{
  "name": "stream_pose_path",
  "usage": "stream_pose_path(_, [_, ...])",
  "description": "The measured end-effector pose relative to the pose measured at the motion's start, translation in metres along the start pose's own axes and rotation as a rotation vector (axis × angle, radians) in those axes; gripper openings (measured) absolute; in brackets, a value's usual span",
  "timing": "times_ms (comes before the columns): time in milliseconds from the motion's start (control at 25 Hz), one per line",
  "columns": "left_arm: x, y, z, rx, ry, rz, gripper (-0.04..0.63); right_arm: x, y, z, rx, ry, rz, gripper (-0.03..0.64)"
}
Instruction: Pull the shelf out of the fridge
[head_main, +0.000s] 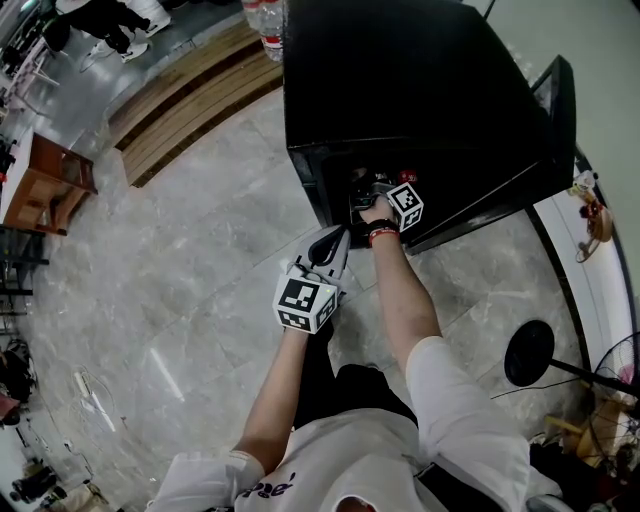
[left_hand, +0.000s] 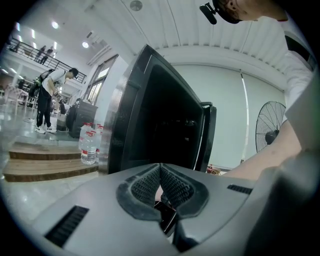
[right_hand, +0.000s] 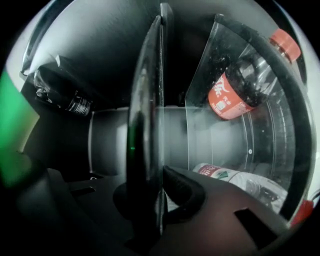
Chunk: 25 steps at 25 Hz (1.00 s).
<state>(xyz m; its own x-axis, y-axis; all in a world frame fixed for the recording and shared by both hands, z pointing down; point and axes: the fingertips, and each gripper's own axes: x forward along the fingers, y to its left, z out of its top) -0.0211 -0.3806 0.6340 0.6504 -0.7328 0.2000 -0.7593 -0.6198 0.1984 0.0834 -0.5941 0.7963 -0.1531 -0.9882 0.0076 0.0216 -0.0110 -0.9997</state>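
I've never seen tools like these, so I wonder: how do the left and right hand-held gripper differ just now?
The right hand-held gripper reaches inside the fridge; the left hand-held gripper hangs outside it. The right is shut on the shelf edge; the left is shut on nothing. Both have closed jaws.

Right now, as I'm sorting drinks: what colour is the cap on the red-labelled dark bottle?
Orange-red; the cap shows best in the right gripper view.
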Motion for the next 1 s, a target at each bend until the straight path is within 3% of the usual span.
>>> stream_pose_path(1000, [-0.016, -0.01, 0.003, -0.024, 0.012, 0.038, 0.018, -0.034, -0.002, -0.001, -0.008, -0.02, -0.002, 0.026])
